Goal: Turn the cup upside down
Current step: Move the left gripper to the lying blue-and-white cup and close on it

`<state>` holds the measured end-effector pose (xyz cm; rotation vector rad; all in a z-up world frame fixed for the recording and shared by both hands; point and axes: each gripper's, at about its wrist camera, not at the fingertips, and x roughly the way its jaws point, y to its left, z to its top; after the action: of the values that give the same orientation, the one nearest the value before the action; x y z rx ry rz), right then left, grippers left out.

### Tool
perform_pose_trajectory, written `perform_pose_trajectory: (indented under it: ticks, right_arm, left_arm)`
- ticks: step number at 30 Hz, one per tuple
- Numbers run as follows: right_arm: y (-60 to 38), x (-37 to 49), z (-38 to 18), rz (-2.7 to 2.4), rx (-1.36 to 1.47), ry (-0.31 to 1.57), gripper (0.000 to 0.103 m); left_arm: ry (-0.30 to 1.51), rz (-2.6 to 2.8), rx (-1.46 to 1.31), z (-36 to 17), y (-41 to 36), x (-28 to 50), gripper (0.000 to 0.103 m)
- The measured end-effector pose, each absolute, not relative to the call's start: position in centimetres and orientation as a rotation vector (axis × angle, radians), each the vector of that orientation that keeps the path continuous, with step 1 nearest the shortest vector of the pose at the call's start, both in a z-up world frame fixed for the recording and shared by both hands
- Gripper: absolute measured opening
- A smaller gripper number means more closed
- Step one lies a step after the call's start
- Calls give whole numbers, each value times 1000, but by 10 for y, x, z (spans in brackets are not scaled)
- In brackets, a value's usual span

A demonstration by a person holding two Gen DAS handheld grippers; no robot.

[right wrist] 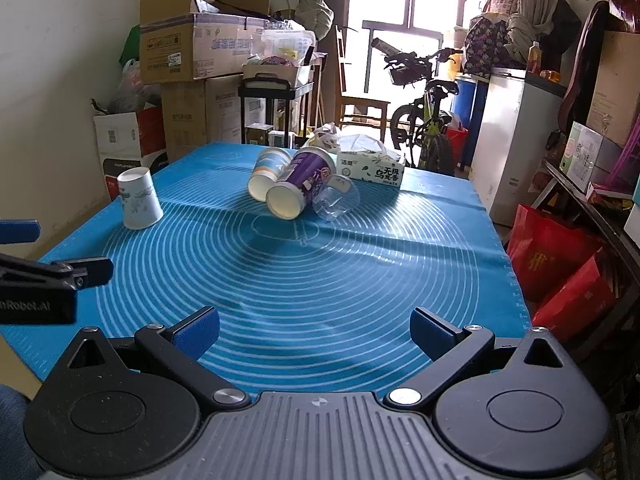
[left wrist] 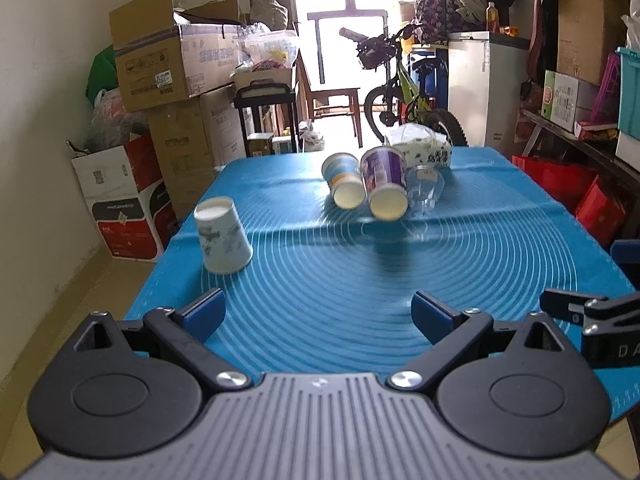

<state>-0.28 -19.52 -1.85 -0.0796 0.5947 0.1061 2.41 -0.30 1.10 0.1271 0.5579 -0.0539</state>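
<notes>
Left wrist view: both grippers, left gripper (left wrist: 318,312) and right gripper (right wrist: 315,328), wide open, empty; white cup (left wrist: 222,235) at mat's (left wrist: 320,280) left edge already inverted, purple cup (left wrist: 385,184) likely next.

Daylight pours in from the tall window (left wrist: 352,8) at the back, and it's totally blown out to white in both views, so no detail survives there. The blue ringed mat on the surface (right wrist: 304,280) catches a pale sheen near the far end. Soft shadows fall toward the camera: a dark smudge sits in front of the purple paper cup lying on its side (left wrist: 384,188). Fisheye bending is strong, walls and boxes curve at the edges and the corners go dark. The left wrist view looks slightly softer and smeared around the cups; the right one is crisper.
</notes>
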Motion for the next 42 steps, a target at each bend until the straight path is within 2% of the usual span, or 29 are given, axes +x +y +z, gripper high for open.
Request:
perform_pose_trajectory:
  ticks: [12, 21, 31, 39, 42]
  right_arm:
    - [-220, 82, -7, 88, -111, 556, 103]
    - [-240, 144, -22, 80, -113, 553, 103]
    - [-248, 161, -51, 111, -100, 583, 103]
    - [-256, 164, -61, 105, -93, 591, 103]
    - [-257, 165, -62, 101, -85, 596, 103]
  left_arm:
    - [556, -26, 71, 9, -15, 128, 98]
    - [523, 20, 52, -10, -28, 217, 98]
    - [576, 33, 15, -49, -28, 287, 98]
    - [609, -31, -14, -55, -32, 311, 97]
    - [637, -40, -23, -60, -32, 318, 92]
